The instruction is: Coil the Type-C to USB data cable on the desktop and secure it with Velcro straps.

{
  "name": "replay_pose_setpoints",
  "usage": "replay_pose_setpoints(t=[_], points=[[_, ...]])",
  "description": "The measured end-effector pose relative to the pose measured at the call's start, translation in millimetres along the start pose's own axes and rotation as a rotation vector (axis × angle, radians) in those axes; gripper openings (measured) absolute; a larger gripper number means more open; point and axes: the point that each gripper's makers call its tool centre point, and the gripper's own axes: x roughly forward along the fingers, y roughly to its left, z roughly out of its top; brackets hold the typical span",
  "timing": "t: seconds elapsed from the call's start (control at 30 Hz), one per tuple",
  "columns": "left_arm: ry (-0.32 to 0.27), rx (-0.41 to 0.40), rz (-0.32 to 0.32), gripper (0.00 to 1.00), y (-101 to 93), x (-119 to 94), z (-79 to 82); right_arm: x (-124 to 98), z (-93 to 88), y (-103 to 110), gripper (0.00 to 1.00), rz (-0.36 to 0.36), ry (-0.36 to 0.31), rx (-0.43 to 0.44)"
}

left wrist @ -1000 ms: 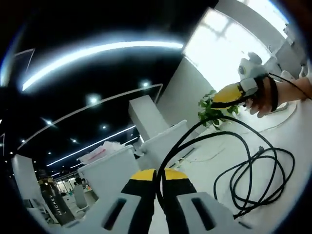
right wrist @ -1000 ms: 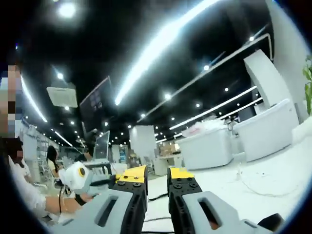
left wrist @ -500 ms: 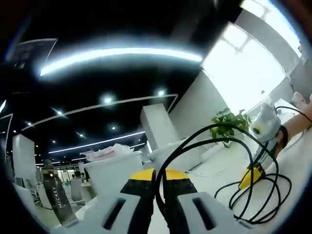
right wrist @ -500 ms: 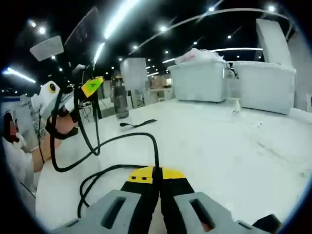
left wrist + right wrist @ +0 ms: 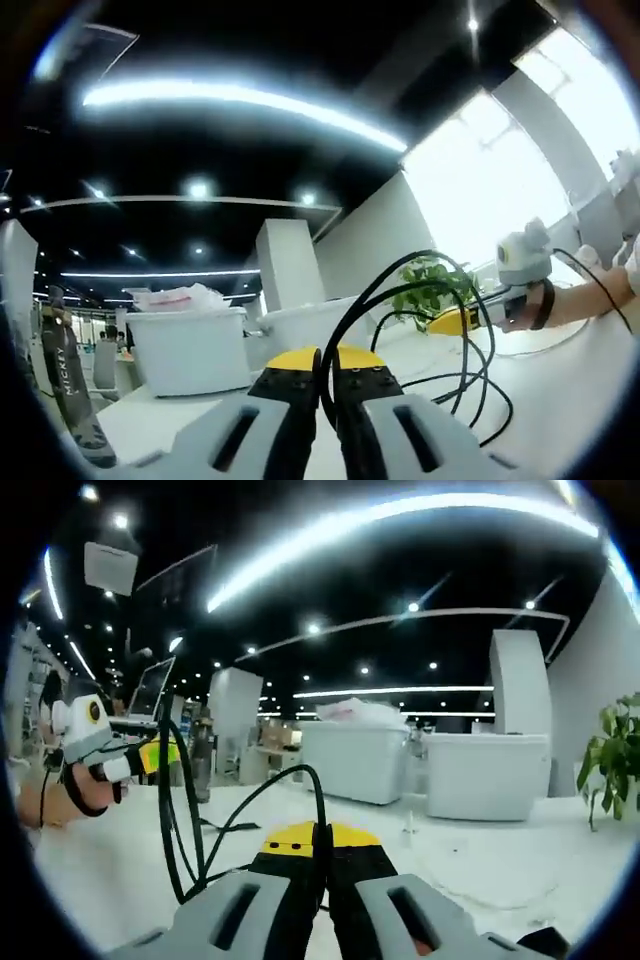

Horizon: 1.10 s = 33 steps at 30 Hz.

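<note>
The black data cable (image 5: 440, 275) rises from my left gripper (image 5: 320, 358), which is shut on it, arcs right and hangs in several loops over the white desk (image 5: 570, 390). In the left gripper view, my right gripper (image 5: 455, 322) comes in from the right, held by a hand, with its yellow tip at the loops. In the right gripper view, my right gripper (image 5: 322, 832) is shut on the cable (image 5: 250, 795). From there the cable curves left and down towards my left gripper (image 5: 150, 755). A dark strip, maybe the Velcro strap (image 5: 228, 827), lies on the desk (image 5: 500, 860).
White bins (image 5: 190, 350) (image 5: 355, 765) stand at the far edge of the desk, with a potted plant (image 5: 420, 290) beside them. A dark bottle (image 5: 65, 380) stands at the left. A thin white cord (image 5: 470, 880) lies on the desk.
A second ago my right gripper was open and free; it has since shut on the cable and lifted it. My left gripper stays shut on the cable. Both views have tilted.
</note>
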Motion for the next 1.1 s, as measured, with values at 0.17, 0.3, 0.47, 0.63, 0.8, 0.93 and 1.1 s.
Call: replay_pose_setpoints(t=[0.17, 0.3, 0.47, 0.63, 0.8, 0.93, 1.1], points=[[0.012, 0.054, -0.029, 0.05, -10.7, 2, -3.1, 0, 7.3, 26, 0.02, 0.086, -0.033, 0.000], [0.037, 0.089, -0.039, 0.05, -13.9, 3, -9.4, -1, 6.0, 40, 0.02, 0.120, -0.033, -0.006], [0.053, 0.095, -0.057, 0.05, -18.6, 4, -14.6, -3, 9.3, 56, 0.02, 0.169, -0.046, 0.001], [0.065, 0.100, -0.063, 0.05, -20.0, 5, -18.8, -4, 11.4, 64, 0.02, 0.198, -0.056, -0.014], [0.066, 0.092, -0.075, 0.05, -21.8, 5, -20.1, -3, 8.1, 56, 0.02, 0.148, -0.038, -0.038], [0.071, 0.078, -0.090, 0.05, -25.7, 5, -22.4, -3, 9.1, 55, 0.02, 0.159, -0.048, -0.021], [0.072, 0.057, -0.095, 0.05, -25.8, 5, -23.1, -5, 13.7, 63, 0.02, 0.194, -0.070, -0.017]])
